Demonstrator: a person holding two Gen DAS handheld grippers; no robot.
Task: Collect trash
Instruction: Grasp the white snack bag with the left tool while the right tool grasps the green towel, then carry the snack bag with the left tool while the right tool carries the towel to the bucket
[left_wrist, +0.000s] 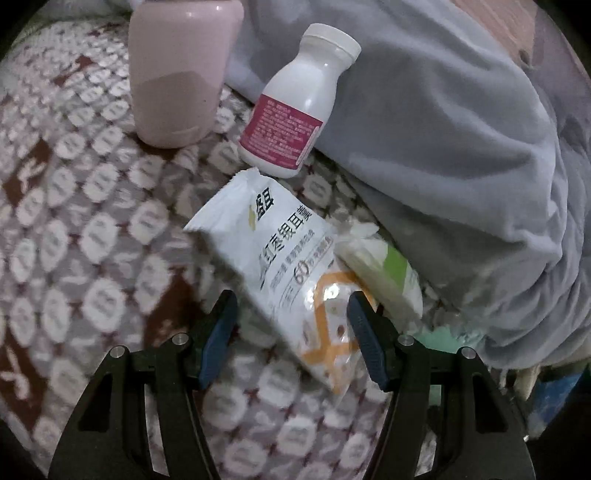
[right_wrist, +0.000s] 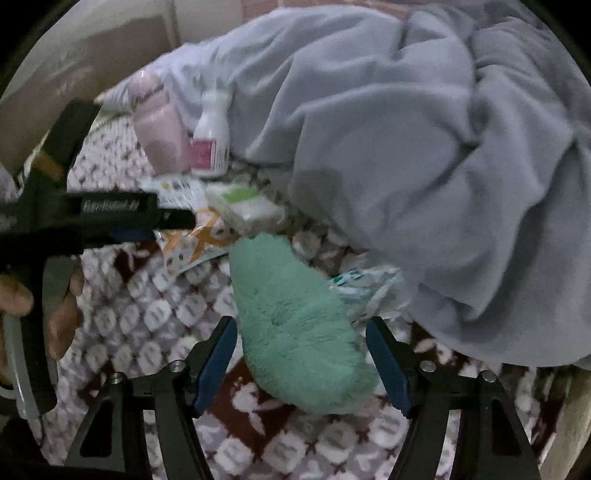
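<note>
1. Two grippers are in view, each with two blue pads. The left gripper (left_wrist: 291, 317) stands about half open over the near end of the wrapper, one pad on either side of it. Whether the pads touch it cannot be told, and they do not pinch it.
2. The right gripper (right_wrist: 301, 343) is also about half open, with a green plush piece (right_wrist: 291, 325) lying between its jaws, not clamped.
3. One white snack wrapper (left_wrist: 280, 258) with black print and an orange pattern lies flat on the bedspread (left_wrist: 92, 221), at the middle of the left view.
4. One tissue pack (left_wrist: 384, 280), white with a green patch, sits just right of the wrapper, touching its edge.
5. One white pill bottle (left_wrist: 295, 103) with a magenta label leans tilted against the grey blanket (left_wrist: 443, 147), just beyond the wrapper's far end.
6. One pink tumbler (left_wrist: 177, 74) stands upright left of the bottle, at the far side.
7. One crumpled white-and-teal scrap (right_wrist: 365, 288) lies right of the plush piece, at the blanket's edge.
8. One hand (right_wrist: 55, 306) shows at the left of the right view, holding the left gripper's handle.
</note>
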